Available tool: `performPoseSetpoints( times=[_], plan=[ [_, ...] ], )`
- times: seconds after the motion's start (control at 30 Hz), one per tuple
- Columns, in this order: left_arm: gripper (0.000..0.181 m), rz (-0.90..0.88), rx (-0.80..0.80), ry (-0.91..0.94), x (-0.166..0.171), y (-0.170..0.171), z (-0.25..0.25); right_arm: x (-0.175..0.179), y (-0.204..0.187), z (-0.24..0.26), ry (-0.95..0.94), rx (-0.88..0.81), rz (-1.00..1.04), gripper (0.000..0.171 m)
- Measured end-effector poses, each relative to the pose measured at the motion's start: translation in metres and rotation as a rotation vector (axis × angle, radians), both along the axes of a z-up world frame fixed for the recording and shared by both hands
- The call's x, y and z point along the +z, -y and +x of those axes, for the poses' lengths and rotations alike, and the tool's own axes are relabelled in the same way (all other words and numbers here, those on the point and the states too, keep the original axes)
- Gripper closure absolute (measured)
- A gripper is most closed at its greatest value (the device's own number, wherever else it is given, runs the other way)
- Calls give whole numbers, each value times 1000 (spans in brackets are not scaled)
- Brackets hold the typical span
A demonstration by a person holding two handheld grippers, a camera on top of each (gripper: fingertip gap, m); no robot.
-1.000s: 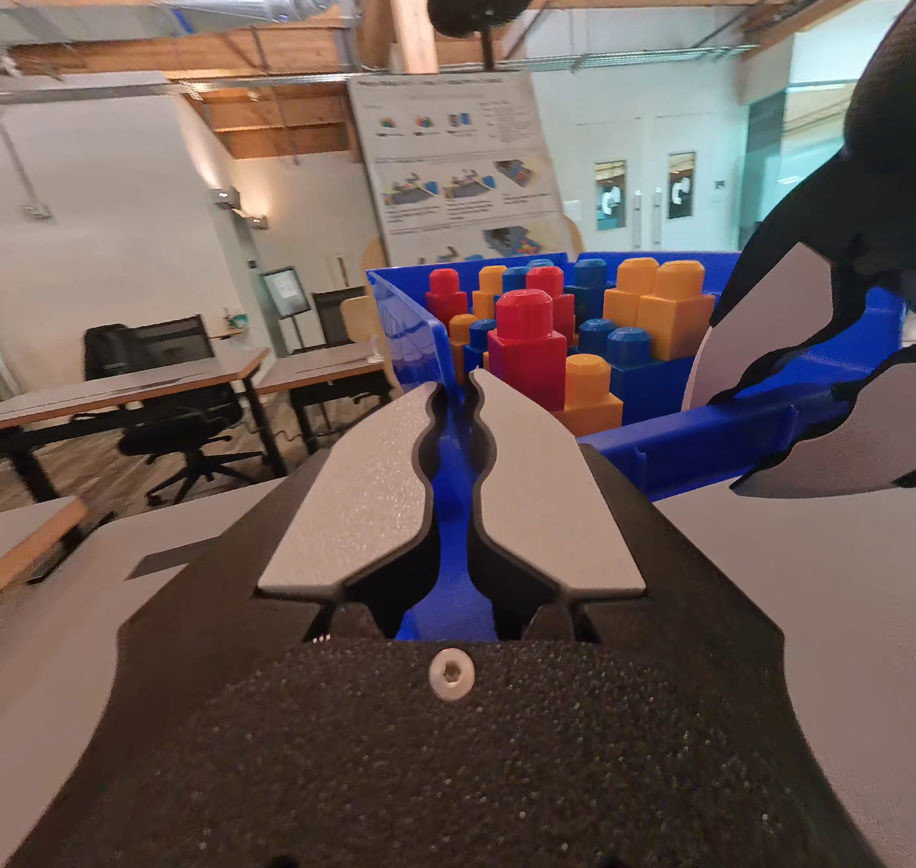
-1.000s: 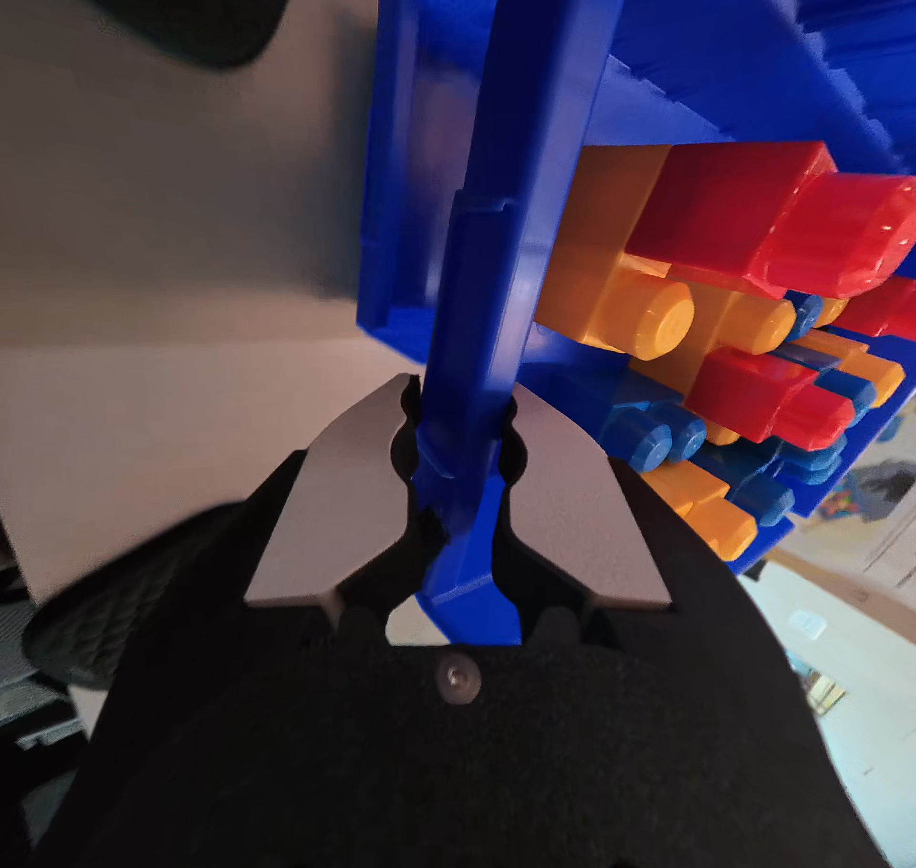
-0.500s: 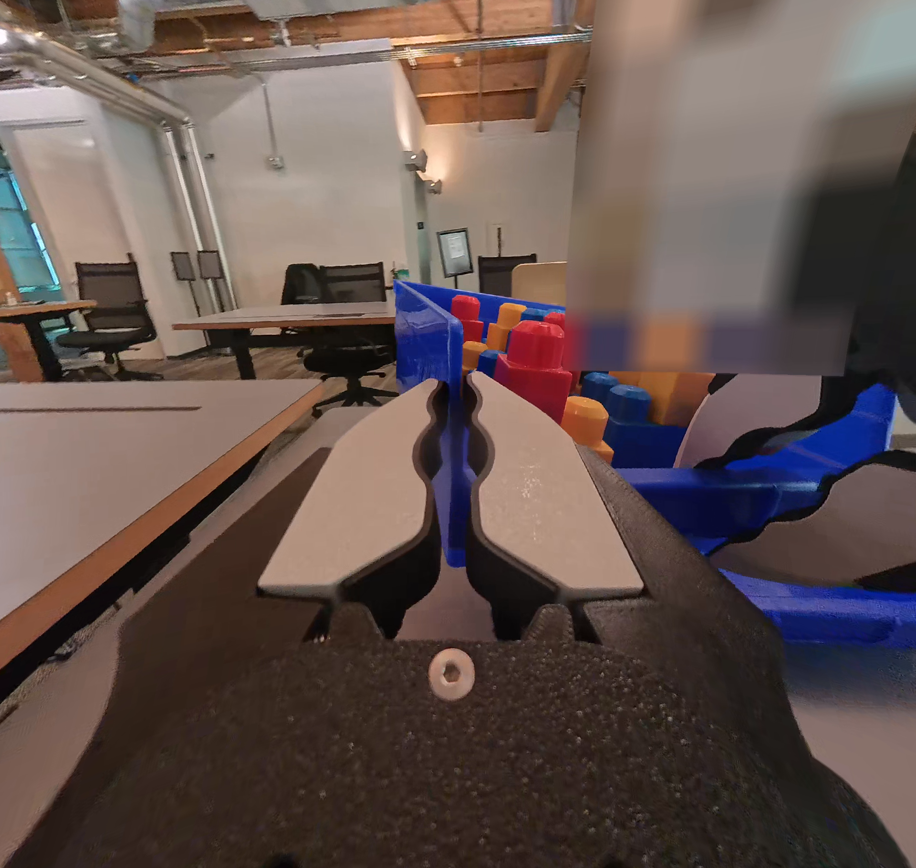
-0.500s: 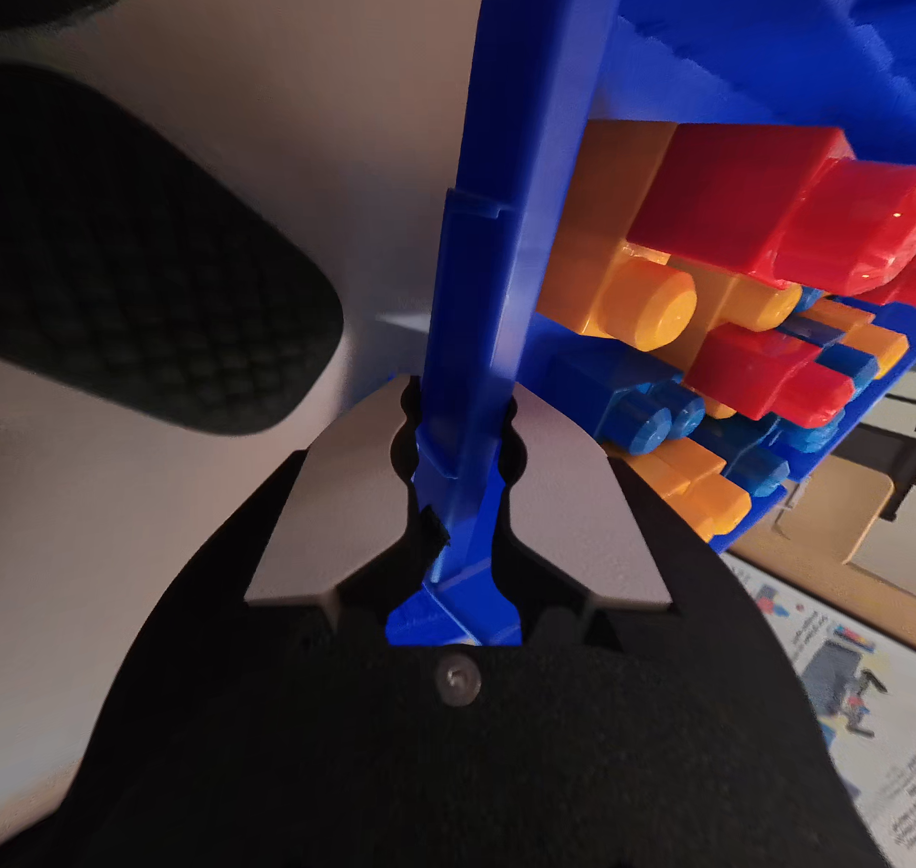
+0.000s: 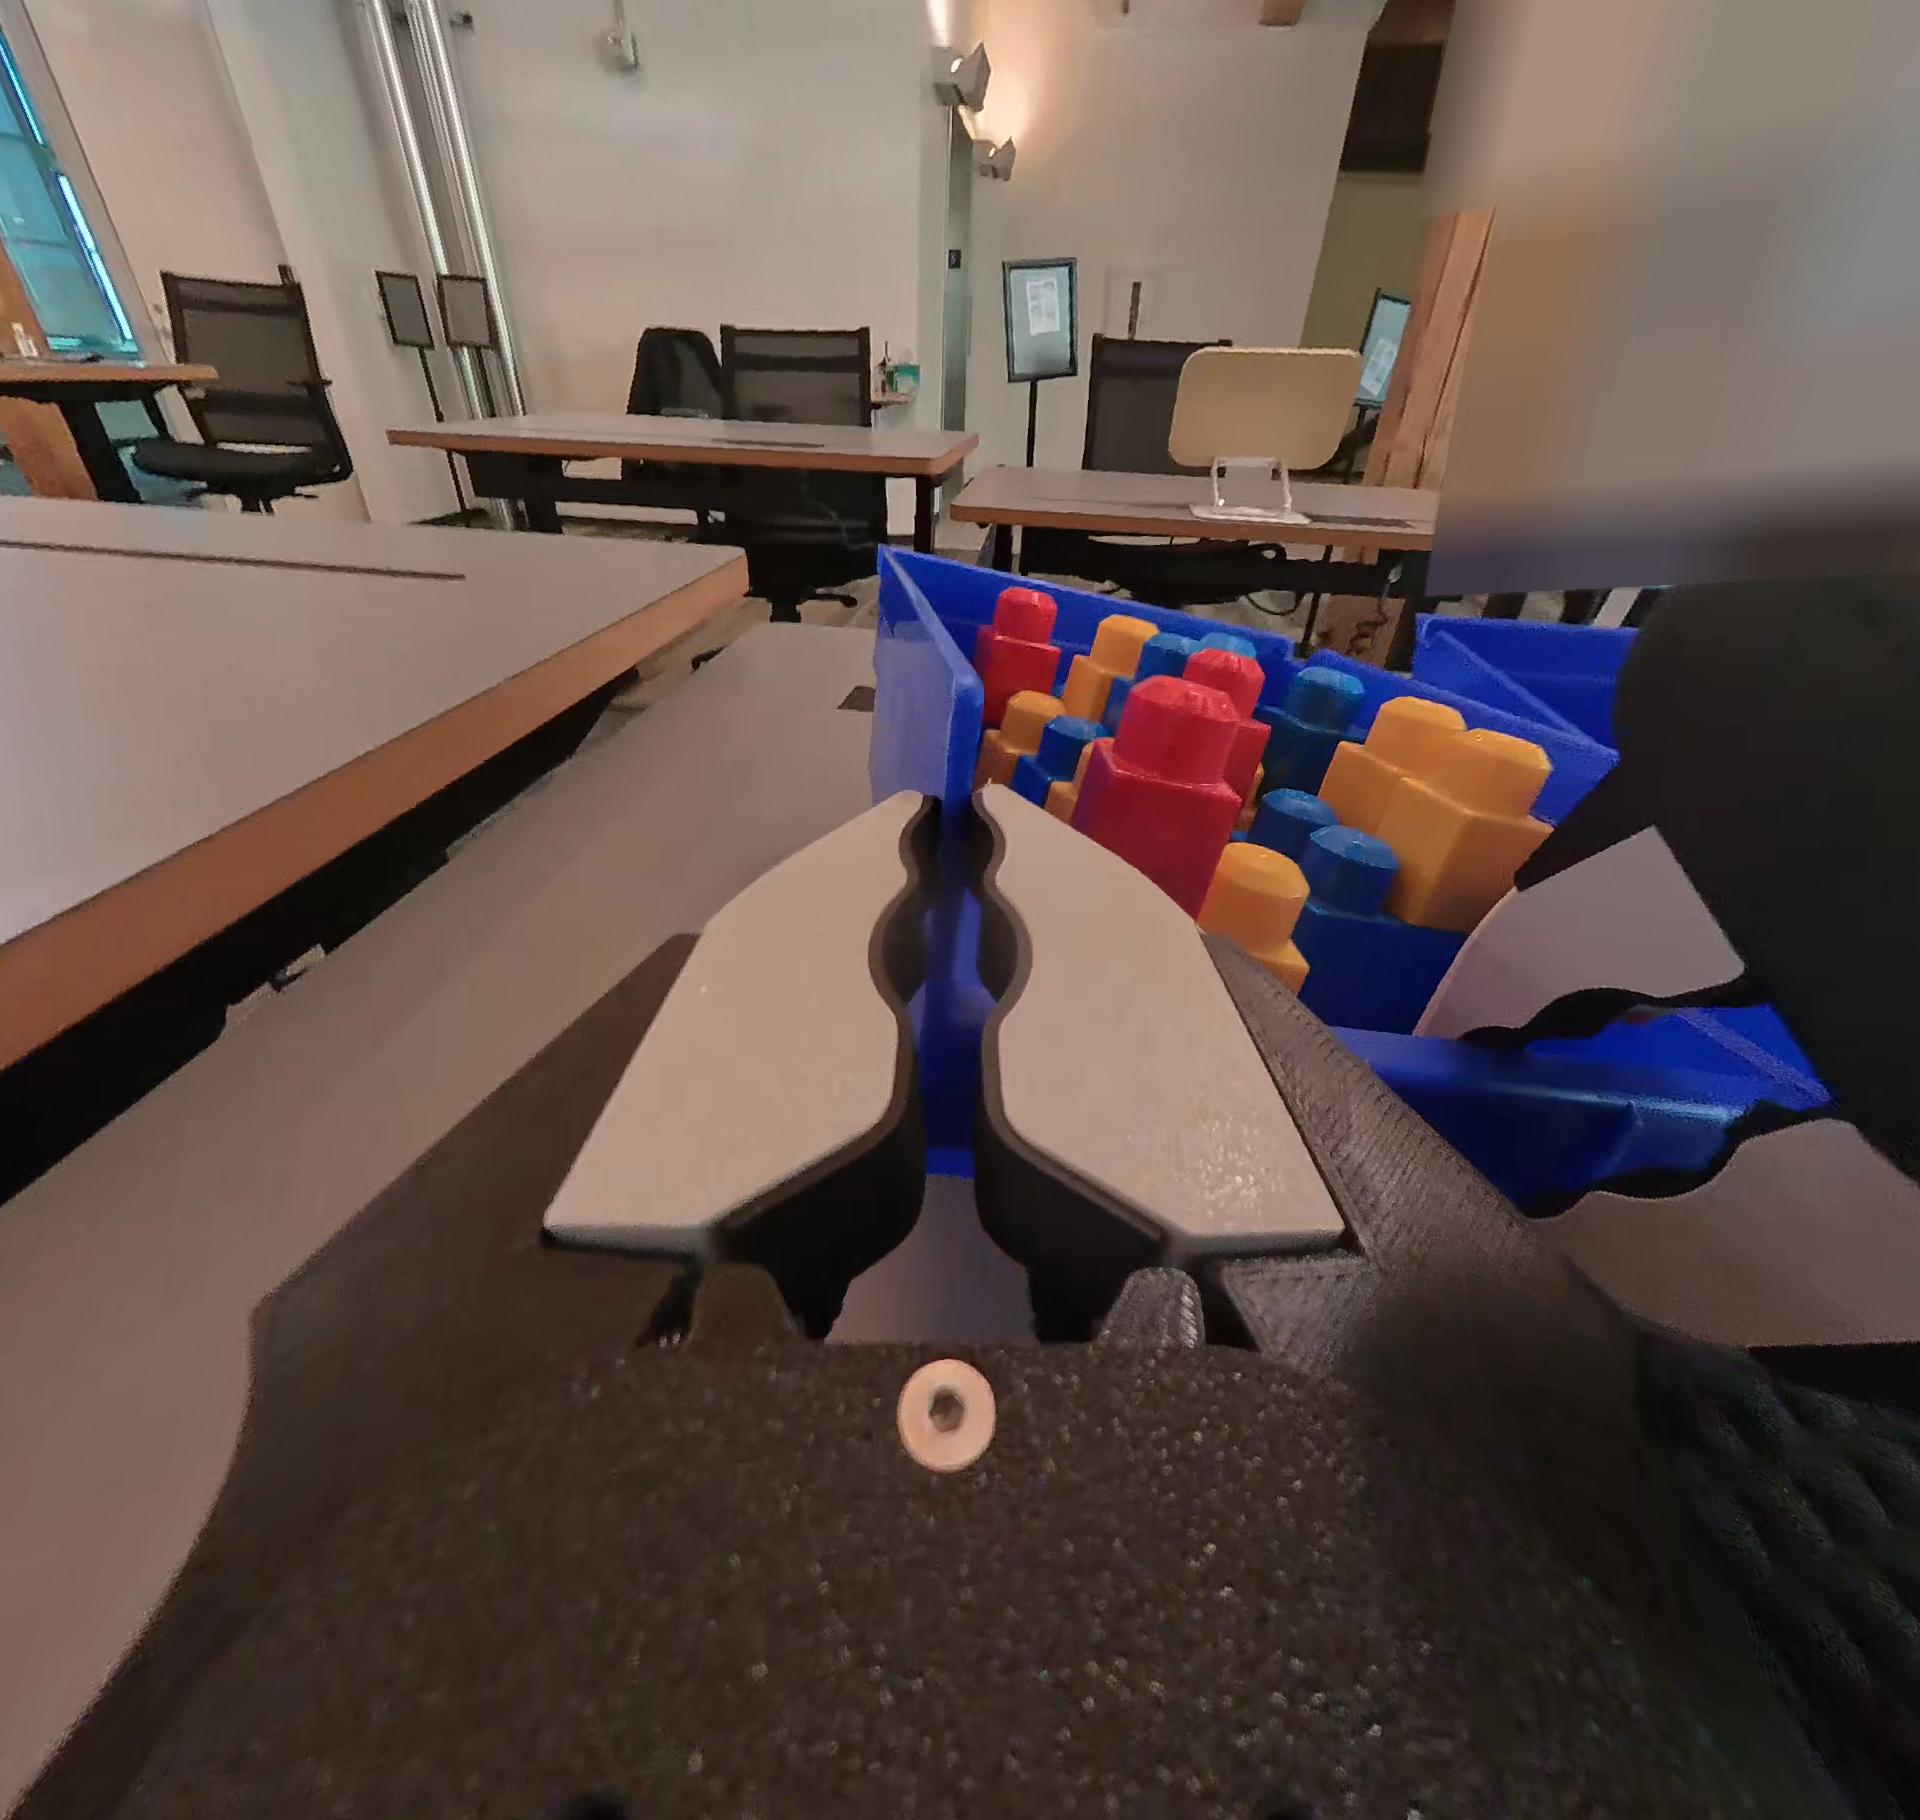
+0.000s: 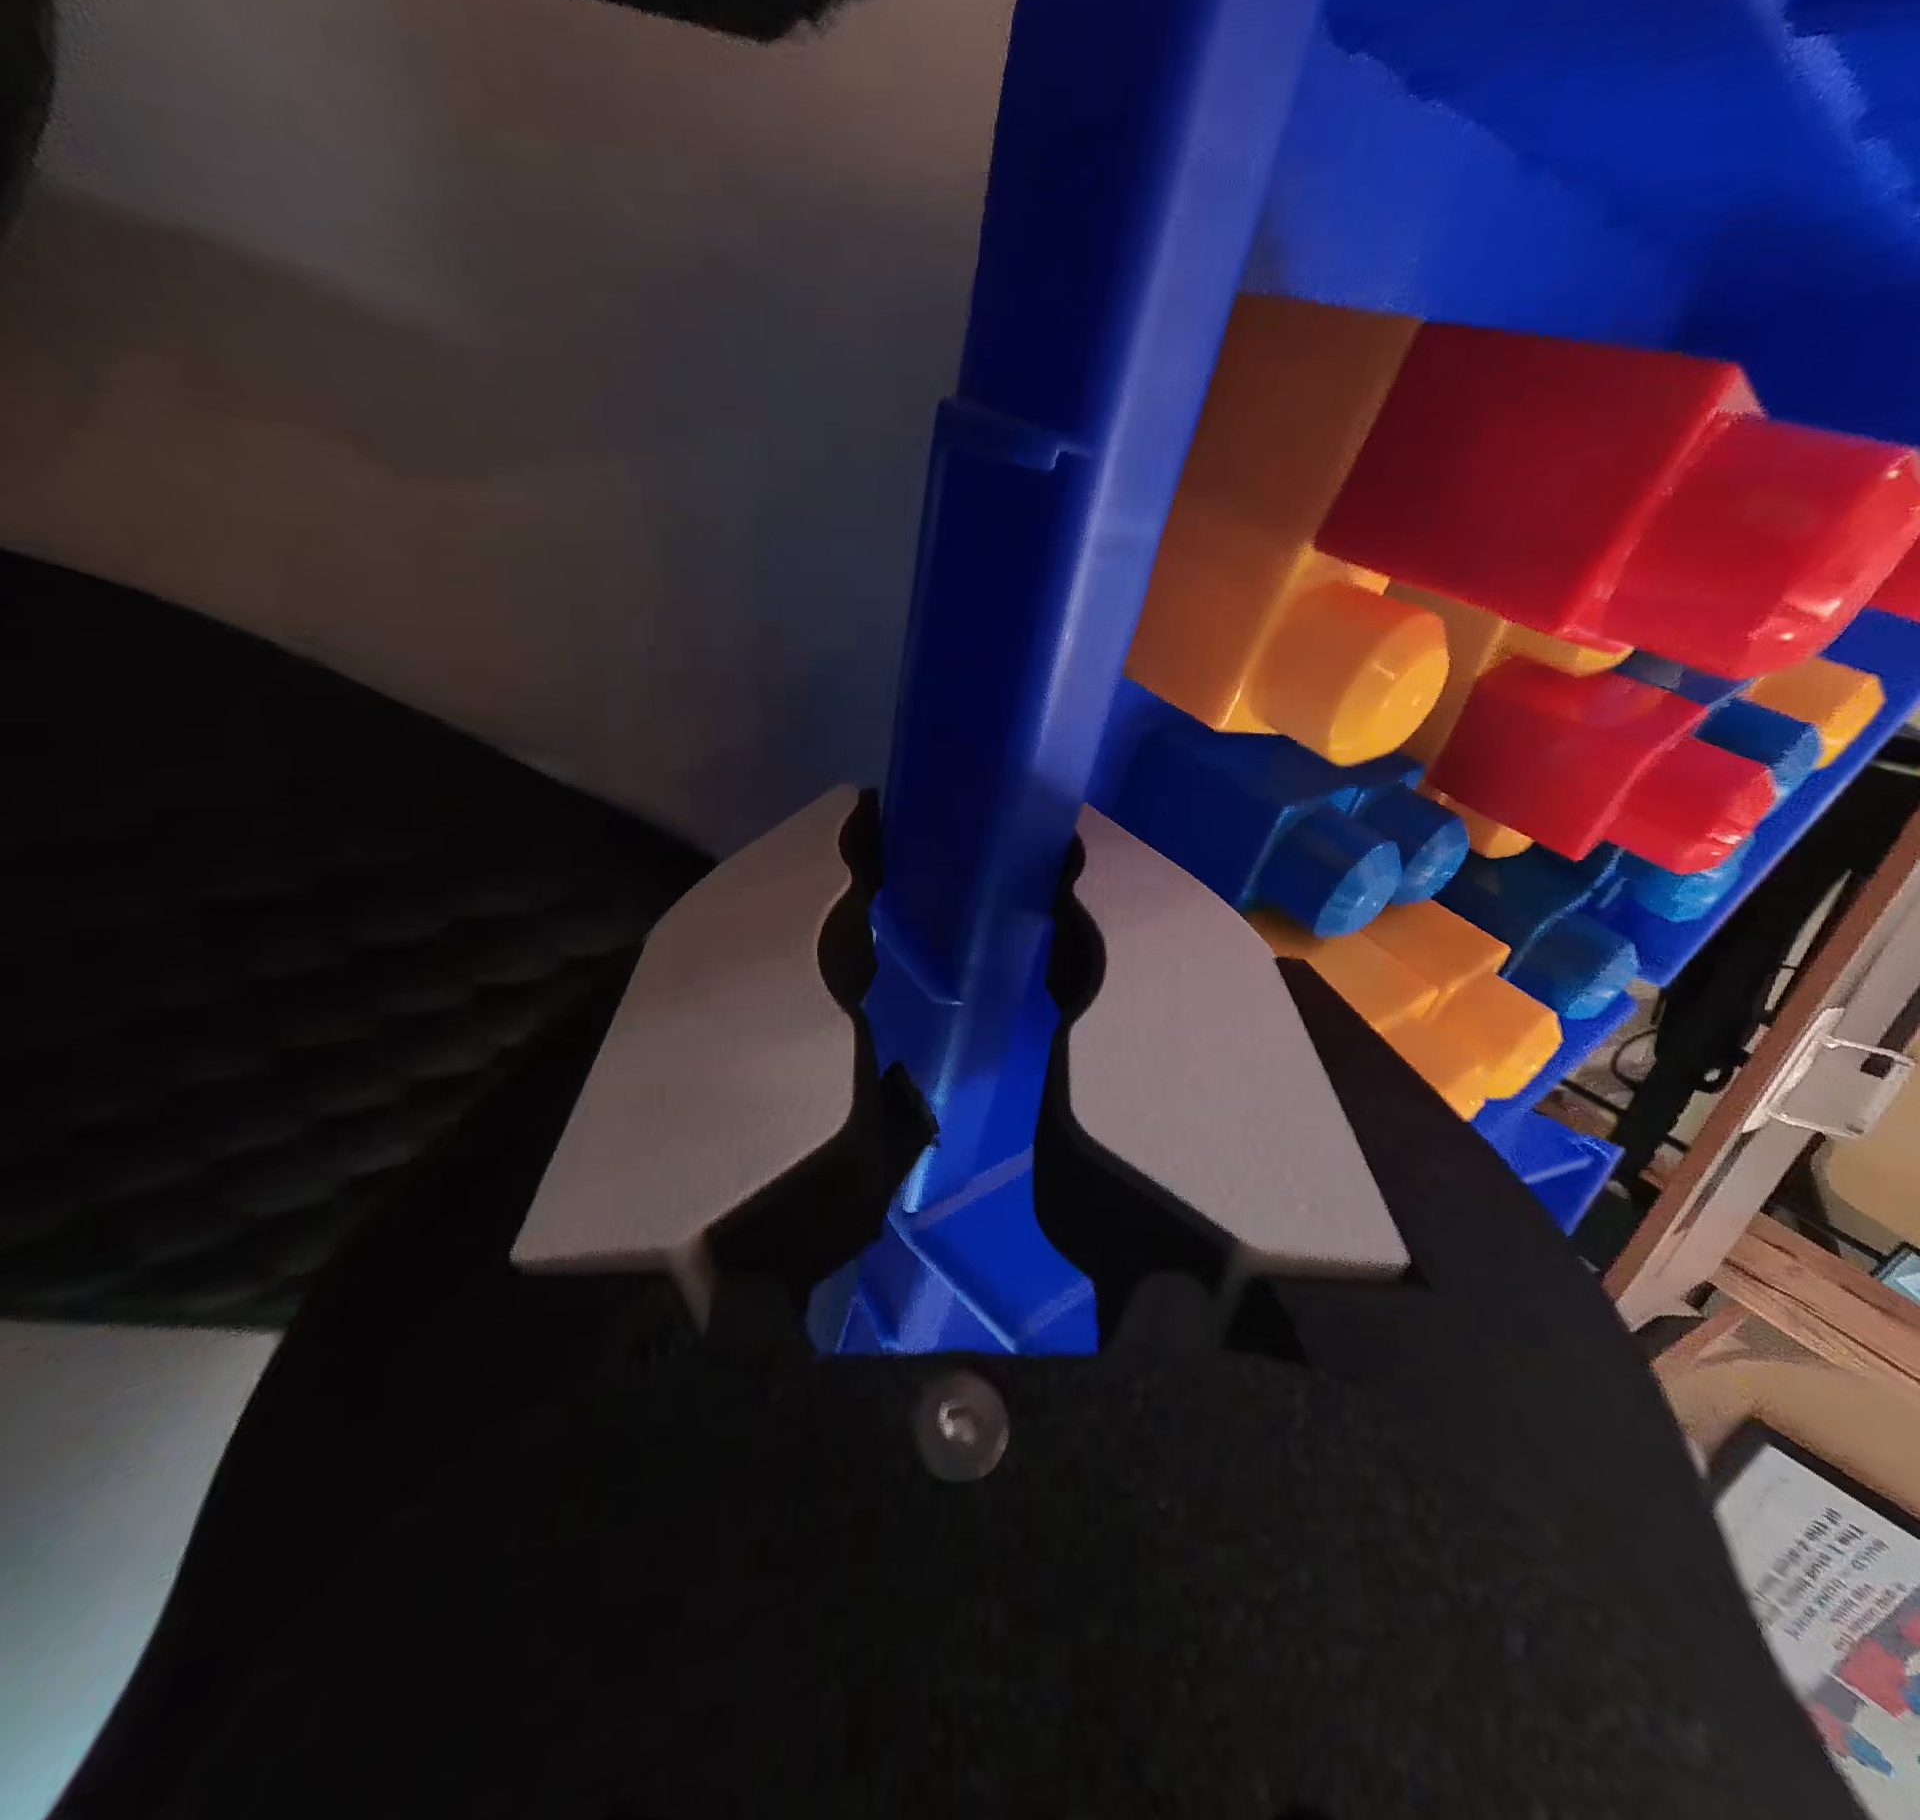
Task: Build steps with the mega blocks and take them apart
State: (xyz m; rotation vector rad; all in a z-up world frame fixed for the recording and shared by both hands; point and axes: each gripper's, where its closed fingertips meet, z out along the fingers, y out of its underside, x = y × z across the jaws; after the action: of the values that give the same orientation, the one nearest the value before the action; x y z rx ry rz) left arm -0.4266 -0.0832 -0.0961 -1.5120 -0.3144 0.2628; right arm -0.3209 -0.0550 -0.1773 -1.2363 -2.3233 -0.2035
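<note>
A blue bin (image 5: 920, 721) holds several red, orange and blue mega blocks, among them a tall red one (image 5: 1164, 783) and an orange pair (image 5: 1444, 804). My left gripper (image 5: 951, 814) is shut on the bin's left wall. My right gripper (image 6: 966, 835) is shut on the bin's front rim (image 6: 1049, 482) and shows at the right of the left wrist view (image 5: 1621, 1084). In the right wrist view the bin appears turned on its side, with the blocks (image 6: 1538, 648) to the right of the rim. The bin's underside is hidden.
The grey table (image 5: 623, 887) lies under the bin. Another wood-edged table (image 5: 260, 690) stands to the left across a gap. Desks and black office chairs (image 5: 790, 388) stand behind. A black sleeve (image 6: 312, 939) fills the left of the right wrist view. My hands' fingertips stand some 15 cm from each other.
Both grippers keep their hold on the bin. The bin and grippers have swung round, so the room behind shifts from the poster wall to the desks and chairs.
</note>
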Motion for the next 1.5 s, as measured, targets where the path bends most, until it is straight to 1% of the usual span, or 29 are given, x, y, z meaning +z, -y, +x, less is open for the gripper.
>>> performPoseSetpoints(
  times=[0.1,0.2,0.27,0.33,0.43,0.5,0.6,0.67,0.77,0.83,0.97,1.07,1.1,1.17,1.2,1.27,1.37,1.5],
  plan=[
    [177,-52,23,65,-21,-6,-10,-13,-8,-9,-31,-15,13,141],
    [177,-186,57,100,-49,-17,-19,-26,-29,-17,-49,-12,148,139],
    [177,-257,56,156,-66,-26,-22,-32,-44,-20,-48,-18,223,139],
    [177,-279,56,175,-70,-34,-24,-33,-51,-21,-79,-24,241,139],
    [177,-318,89,159,-71,-41,-30,-20,-49,-19,-163,-18,231,136],
    [177,-325,90,164,-71,-44,-31,-14,-40,-11,-198,-20,163,134],
    [177,-332,98,149,-71,-45,-32,-1,-22,7,-271,-45,-8,133],
    [171,-324,95,145,-69,-42,-30,15,-12,22,-347,-74,-136,134],
    [160,-292,103,102,-57,-35,-27,46,-12,50,-480,-141,-266,134],
    [159,-281,119,46,-46,-29,-23,65,-26,74,-562,-201,-280,134],
    [160,-261,95,-52,-21,-28,0,92,-69,132,-703,-354,-248,131],
    [162,-249,28,-108,-5,-35,29,98,-108,180,-775,-502,-204,125],
    [162,-249,1,-124,-1,-39,40,97,-122,196,-794,-559,-190,121],
    [163,-245,-54,-153,4,-47,63,91,-148,228,-819,-675,-145,107],
    [164,-243,-86,-160,5,-51,75,85,-156,240,-827,-723,-153,101],
    [164,-247,-154,-164,5,-59,99,74,-161,256,-850,-793,-215,92],
    [164,-269,-236,-181,-1,-69,130,56,-157,267,-879,-848,-291,84],
    [159,-292,-326,-174,-13,-83,163,34,-147,260,-884,-874,-365,81]
  ],
)
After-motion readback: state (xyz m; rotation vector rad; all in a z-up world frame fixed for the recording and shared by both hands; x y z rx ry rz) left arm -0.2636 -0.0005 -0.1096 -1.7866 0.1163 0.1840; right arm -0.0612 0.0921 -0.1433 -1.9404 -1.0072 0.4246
